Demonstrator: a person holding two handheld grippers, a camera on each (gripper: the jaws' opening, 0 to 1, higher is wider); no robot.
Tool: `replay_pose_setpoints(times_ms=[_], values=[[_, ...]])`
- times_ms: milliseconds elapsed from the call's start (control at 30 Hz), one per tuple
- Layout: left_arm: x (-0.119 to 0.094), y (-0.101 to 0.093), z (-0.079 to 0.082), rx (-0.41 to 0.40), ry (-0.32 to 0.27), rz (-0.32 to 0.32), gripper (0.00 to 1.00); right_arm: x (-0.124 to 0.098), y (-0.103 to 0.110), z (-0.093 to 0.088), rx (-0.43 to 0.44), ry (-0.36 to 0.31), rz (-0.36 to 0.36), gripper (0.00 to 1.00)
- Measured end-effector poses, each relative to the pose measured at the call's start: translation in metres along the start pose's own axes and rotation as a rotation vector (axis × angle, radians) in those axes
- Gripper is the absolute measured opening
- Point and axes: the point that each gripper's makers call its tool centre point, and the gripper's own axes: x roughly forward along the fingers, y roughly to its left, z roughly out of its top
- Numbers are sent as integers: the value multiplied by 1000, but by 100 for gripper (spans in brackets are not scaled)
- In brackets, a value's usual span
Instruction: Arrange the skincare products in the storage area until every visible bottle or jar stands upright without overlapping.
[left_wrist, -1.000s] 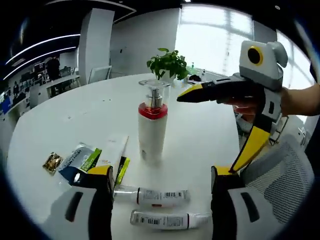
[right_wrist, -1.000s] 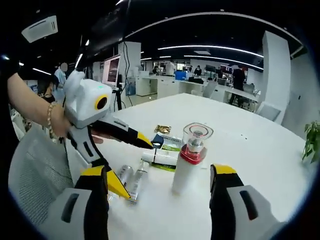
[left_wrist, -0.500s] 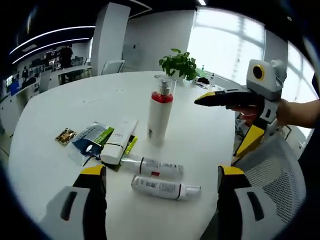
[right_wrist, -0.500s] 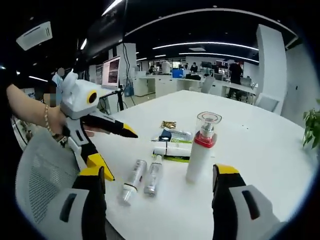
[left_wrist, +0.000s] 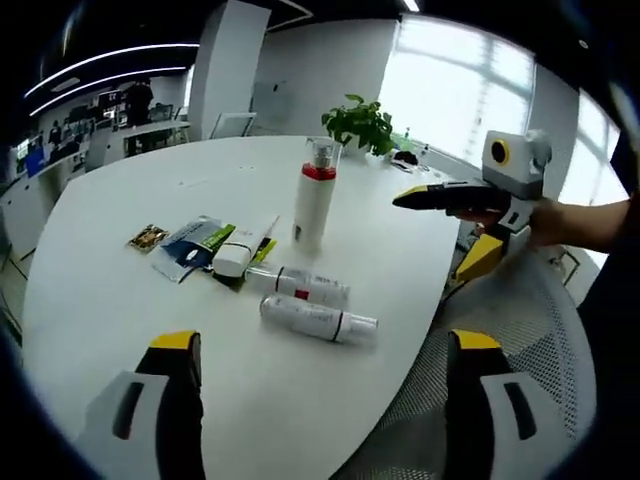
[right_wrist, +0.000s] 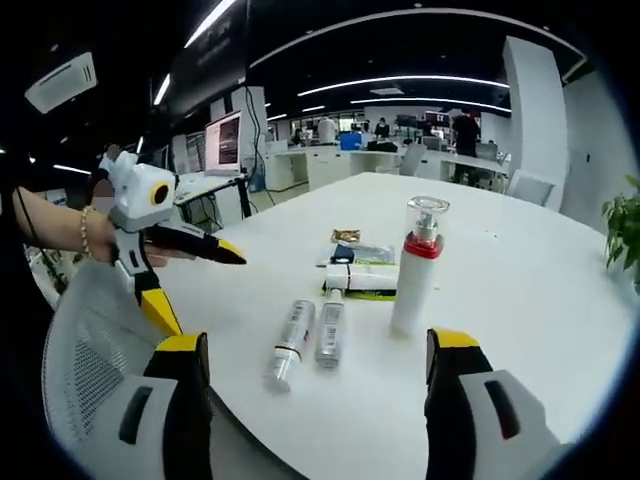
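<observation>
I'm holding both grippers back off the white surface (left_wrist: 120, 290) right now. The left gripper (left_wrist: 318, 400) is sitting with its fingers wide and nothing between them, same for the right gripper (right_wrist: 317, 400). The pump bottle (left_wrist: 312, 205) is standing upright at about 12 o'clock in the left gripper view. Two tubes (left_wrist: 318, 318) are lying flat side by side nearer me, and a white tube (left_wrist: 243, 250) is resting on some sachets (left_wrist: 190, 245) around 10 o'clock. A potted plant (left_wrist: 360, 125) is sitting well behind.
</observation>
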Motion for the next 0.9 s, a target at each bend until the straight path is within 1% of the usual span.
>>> replay_pose_setpoints(times_ms=[100,300,467,600,667,700,800,900], values=[[-10,4,-4,-1,3,11,96,-3,2,-1,-1,2,-5,89],[-26,10,-9,-11,-7,38,97,-6,3,6,-5,-12,-12,88],[-38,11,-14,-22,-12,66,98,-8,5,6,-12,-9,-8,88],[-43,17,-20,-26,-6,79,98,-11,3,5,-8,-15,-13,88],[-44,20,-26,-23,15,87,98,-10,2,3,-14,-9,-15,88],[-44,19,-27,-24,25,88,97,-9,3,1,-20,-4,-14,88],[-43,17,-25,-10,26,84,97,-9,6,2,-33,-1,-13,88],[-41,14,-26,8,39,75,96,-10,4,3,-22,-12,-18,88]])
